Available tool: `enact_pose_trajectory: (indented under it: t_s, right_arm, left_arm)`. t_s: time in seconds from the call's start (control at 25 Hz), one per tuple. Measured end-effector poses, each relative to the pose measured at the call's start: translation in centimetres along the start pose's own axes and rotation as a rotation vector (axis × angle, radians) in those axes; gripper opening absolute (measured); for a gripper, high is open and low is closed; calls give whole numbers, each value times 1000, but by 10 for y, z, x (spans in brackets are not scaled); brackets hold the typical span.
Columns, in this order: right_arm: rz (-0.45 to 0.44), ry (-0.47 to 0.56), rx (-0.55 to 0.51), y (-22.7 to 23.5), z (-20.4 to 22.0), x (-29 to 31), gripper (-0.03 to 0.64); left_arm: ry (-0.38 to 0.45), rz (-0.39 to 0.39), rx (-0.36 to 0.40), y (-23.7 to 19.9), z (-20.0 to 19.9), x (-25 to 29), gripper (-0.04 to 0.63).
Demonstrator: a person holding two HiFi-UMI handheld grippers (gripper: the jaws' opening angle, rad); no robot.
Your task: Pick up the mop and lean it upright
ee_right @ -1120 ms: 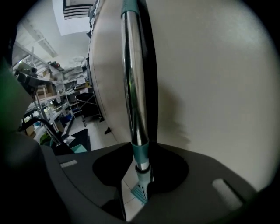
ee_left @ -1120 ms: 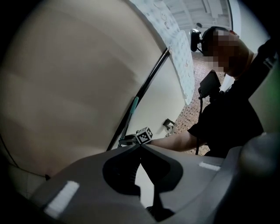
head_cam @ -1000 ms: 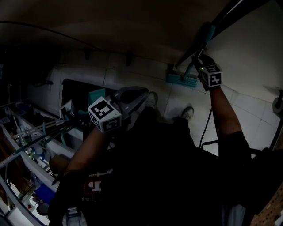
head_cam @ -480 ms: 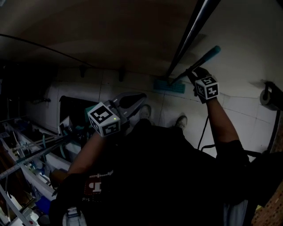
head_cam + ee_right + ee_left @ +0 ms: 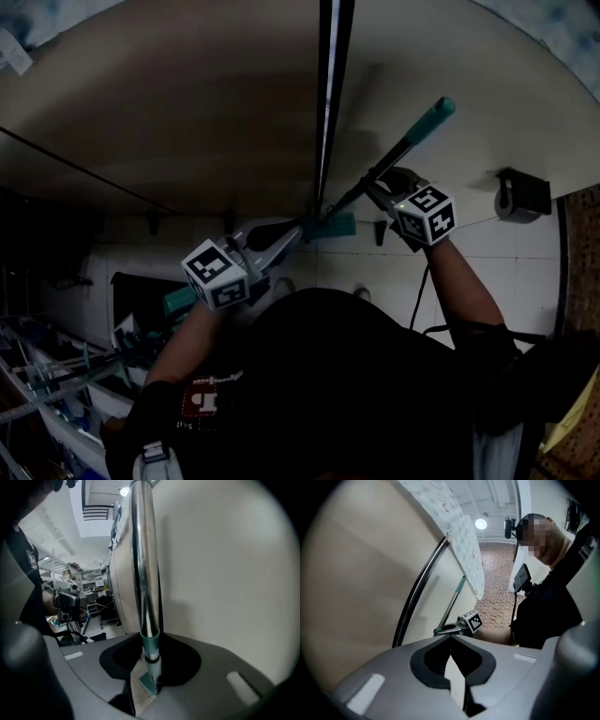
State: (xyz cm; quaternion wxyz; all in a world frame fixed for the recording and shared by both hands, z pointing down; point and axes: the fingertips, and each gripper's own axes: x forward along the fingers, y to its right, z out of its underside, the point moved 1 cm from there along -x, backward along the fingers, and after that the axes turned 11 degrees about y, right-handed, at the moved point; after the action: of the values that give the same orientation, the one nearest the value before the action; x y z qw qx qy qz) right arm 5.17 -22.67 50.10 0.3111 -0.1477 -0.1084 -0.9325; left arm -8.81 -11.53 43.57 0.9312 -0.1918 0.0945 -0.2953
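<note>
The mop has a chrome pole (image 5: 143, 573) with a teal collar and a teal handle end (image 5: 441, 110). Its flat teal head (image 5: 333, 227) hangs off the floor, close to the cream wall. My right gripper (image 5: 380, 183) is shut on the pole below the handle end; the right gripper view shows the pole running up between its jaws (image 5: 150, 667). My left gripper (image 5: 286, 232) sits lower left, near the mop head, jaws together and holding nothing. From the left gripper view (image 5: 451, 639) the right gripper's marker cube (image 5: 472, 620) and the slanting pole (image 5: 453, 603) lie ahead.
A black pipe (image 5: 328, 94) runs up the wall just left of the mop. A paper roll holder (image 5: 520, 195) is fixed to the wall at right. A white cabinet (image 5: 84, 272) and metal racks (image 5: 47, 375) crowd the lower left.
Both grippers have risen. The right one has lifted the mop, so its head has come up off the tiled floor and hangs beside the black pipe.
</note>
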Motion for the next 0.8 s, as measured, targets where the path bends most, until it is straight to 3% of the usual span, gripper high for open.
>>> enact_pose_trajectory:
  t_s: [0.44,0.8]
  right_arm:
    - [-6,105,-75,-10,-124,-61,126]
    - [45,203,-107,-12,-203,-109,126]
  left_arm:
    - [120,25,117,11,-90,37,0]
    - [138,32,171,21,-117,51,0]
